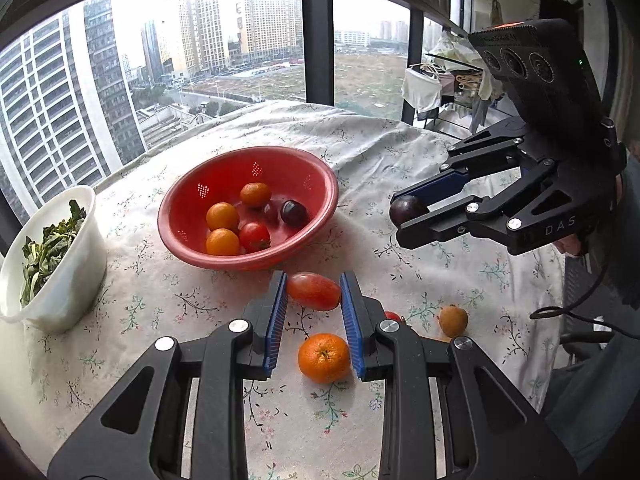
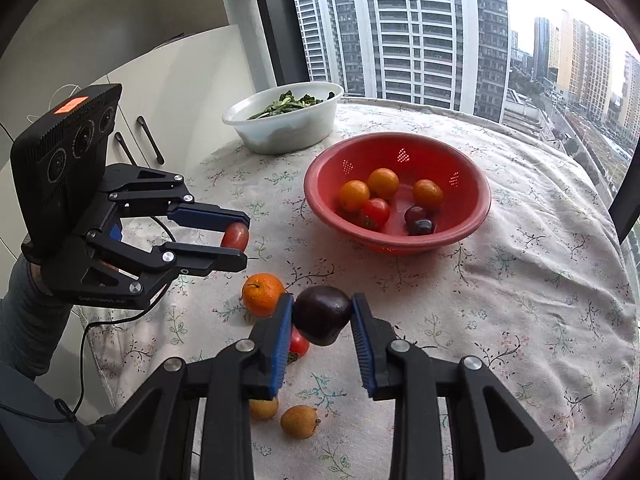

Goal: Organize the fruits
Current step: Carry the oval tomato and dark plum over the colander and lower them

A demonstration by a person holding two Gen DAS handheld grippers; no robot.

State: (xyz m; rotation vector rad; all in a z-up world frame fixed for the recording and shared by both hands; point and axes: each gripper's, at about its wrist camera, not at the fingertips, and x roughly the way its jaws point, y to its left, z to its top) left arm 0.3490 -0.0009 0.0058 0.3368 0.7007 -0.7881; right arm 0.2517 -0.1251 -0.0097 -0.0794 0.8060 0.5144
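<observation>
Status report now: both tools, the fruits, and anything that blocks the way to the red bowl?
Left tool shut on oblong tomato. Right tool shut on dark plum. Both above table. Red bowl holds six fruits; path clear.

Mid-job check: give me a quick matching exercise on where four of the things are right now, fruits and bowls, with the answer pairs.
Things:
1. oblong red tomato
2. dark plum
3. big orange mandarin
4. leafy greens

Places:
A. in the white bowl
B. lying loose on the floral tablecloth
C. between the pads of the right gripper
D. between the pads of the left gripper

Pairs: 1-D, 2-C, 3-B, 4-A
</observation>
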